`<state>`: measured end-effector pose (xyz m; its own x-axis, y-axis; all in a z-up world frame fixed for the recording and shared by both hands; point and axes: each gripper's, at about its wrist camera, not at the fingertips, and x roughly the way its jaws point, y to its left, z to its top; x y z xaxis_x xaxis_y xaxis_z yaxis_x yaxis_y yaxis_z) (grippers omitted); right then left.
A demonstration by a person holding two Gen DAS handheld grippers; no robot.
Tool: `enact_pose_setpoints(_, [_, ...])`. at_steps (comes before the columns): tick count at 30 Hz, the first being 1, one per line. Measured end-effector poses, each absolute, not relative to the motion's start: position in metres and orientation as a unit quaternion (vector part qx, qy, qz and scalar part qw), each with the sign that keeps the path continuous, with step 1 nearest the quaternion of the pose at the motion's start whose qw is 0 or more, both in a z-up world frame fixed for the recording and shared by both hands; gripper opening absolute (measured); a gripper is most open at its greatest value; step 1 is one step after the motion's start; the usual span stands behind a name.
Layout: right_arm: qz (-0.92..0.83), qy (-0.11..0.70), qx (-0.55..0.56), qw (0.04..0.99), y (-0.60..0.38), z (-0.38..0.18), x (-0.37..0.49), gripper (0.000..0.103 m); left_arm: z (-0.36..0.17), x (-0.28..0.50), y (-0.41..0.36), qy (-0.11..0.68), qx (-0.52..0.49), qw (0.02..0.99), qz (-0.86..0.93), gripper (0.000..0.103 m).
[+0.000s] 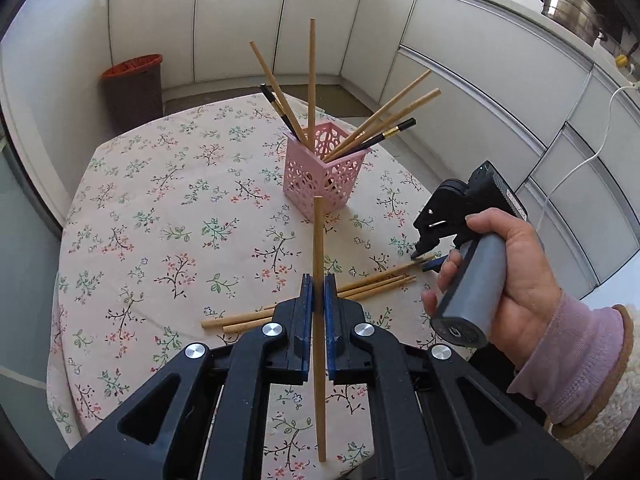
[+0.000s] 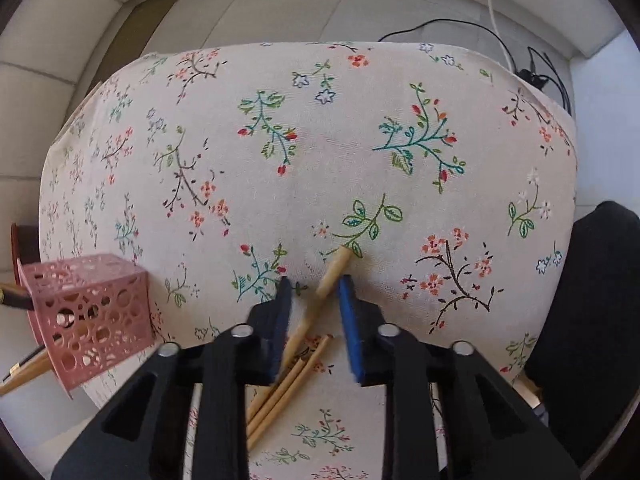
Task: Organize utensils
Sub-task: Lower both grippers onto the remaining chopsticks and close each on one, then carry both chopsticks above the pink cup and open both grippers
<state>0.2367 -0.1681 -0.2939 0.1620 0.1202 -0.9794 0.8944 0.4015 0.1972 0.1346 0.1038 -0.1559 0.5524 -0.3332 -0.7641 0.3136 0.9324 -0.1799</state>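
Left gripper (image 1: 319,296): clamped on a wooden chopstick (image 1: 319,240), frame centre.
Right gripper (image 2: 312,292): jaws apart astride a loose chopstick (image 2: 334,270).
Pink basket (image 1: 320,184): upper centre.

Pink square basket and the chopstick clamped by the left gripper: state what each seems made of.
Pink square basket: apparently moulded plastic, matte, with cut-out holes through thin walls. Tan chopstick in the left gripper: likely bamboo or wood, unvarnished, with a dull, even colour.

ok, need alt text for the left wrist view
The left tongs are shut on a wooden chopstick, pointing toward a pink perforated basket of chopsticks on a floral tablecloth. To the right, the right tongs reach loose chopsticks lying on the cloth.
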Motion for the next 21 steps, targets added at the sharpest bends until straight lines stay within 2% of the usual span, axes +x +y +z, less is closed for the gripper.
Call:
enact_pose_setpoints(4, [-0.323, 0.537, 0.501, 0.597, -0.176, -0.296, 0.235, 0.011, -0.151, 0.134, 0.112, 0.428, -0.024, 0.885, -0.182, 0.005])
enact_pose_setpoints(10, [-0.297, 0.486, 0.572, 0.591, -0.195, -0.298, 0.217, 0.008, -0.149, 0.134, 0.125, 0.423, -0.047, 0.889, -0.170, 0.005])
enact_pose_setpoints(16, [-0.261, 0.453, 0.583, 0.622, -0.219, -0.282, 0.202, 0.008, -0.142, 0.131, 0.125, 0.405, -0.049, 0.899, -0.163, 0.005])
enact_pose_setpoints(21, [-0.201, 0.437, 0.553, 0.680, -0.219, -0.247, 0.184, 0.008, -0.126, 0.123, 0.125, 0.377, -0.054, 0.912, -0.152, 0.005])
